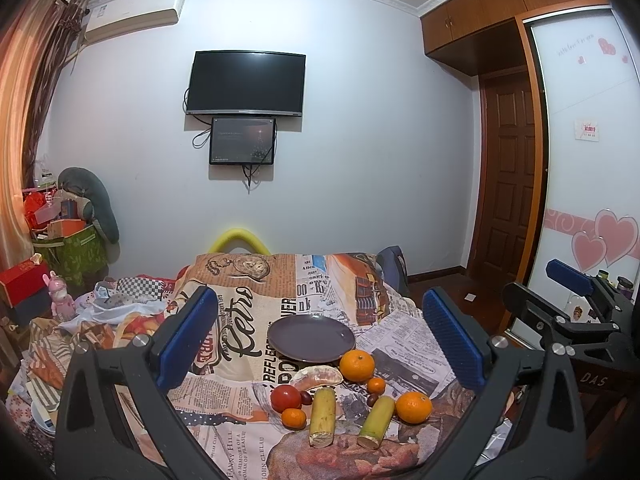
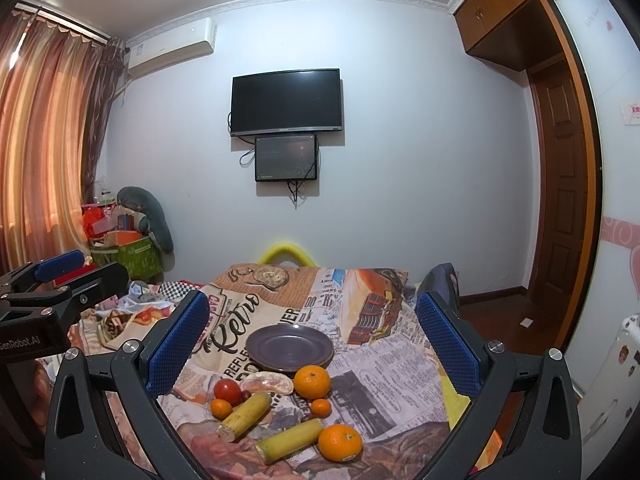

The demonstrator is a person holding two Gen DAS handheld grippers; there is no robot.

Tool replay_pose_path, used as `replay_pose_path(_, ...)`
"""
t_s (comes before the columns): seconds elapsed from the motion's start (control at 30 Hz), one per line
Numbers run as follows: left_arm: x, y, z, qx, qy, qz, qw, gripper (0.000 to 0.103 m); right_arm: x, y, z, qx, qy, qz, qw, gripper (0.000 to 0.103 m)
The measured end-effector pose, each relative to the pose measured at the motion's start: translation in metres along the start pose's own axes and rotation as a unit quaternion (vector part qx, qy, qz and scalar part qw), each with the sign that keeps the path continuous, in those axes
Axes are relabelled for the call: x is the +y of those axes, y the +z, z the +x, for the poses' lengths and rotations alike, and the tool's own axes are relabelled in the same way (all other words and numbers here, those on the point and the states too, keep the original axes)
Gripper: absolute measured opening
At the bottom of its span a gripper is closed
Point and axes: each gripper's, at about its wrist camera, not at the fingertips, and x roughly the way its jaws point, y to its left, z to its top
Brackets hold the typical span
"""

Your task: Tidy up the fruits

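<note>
Glossy purple plate (image 2: 289, 348), printed cloth table cover (image 2: 384, 364), dimpled shiny oranges (image 2: 340, 442), matt fibrous cane pieces (image 2: 289, 440), textured blue gripper pads (image 2: 178, 344).

The small dark fruits (image 1: 306, 397) among the oranges are too small to identify, and the right gripper (image 1: 576, 292) is cut off at the left view's edge.

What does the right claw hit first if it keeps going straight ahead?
Probably the purple plate: it sits centered between the open right claw fingers, beyond the fruit. Depth is unclear; a lower line could meet the large orange first.
</note>
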Motion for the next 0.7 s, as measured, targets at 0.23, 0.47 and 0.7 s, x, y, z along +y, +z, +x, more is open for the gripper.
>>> replay_pose_path(0.23,-0.001,-0.001,0.005,0.004,0.000,0.001,1.0000,0.103,-0.001,-0.001,0.004,0.005,-0.001,0.000,1.000,0.103)
replay_pose_path(0.47,0.009,-0.008,0.023,0.015,0.000,-0.005,0.9999,0.103,-0.009,-0.009,0.023,0.027,-0.010,0.007,1.000,0.103)
replay_pose_path(0.7,0.030,-0.033,0.070,0.082,0.005,-0.022,0.9964,0.103,-0.027,-0.042,0.058,0.097,-0.015,0.014,0.995,0.103)
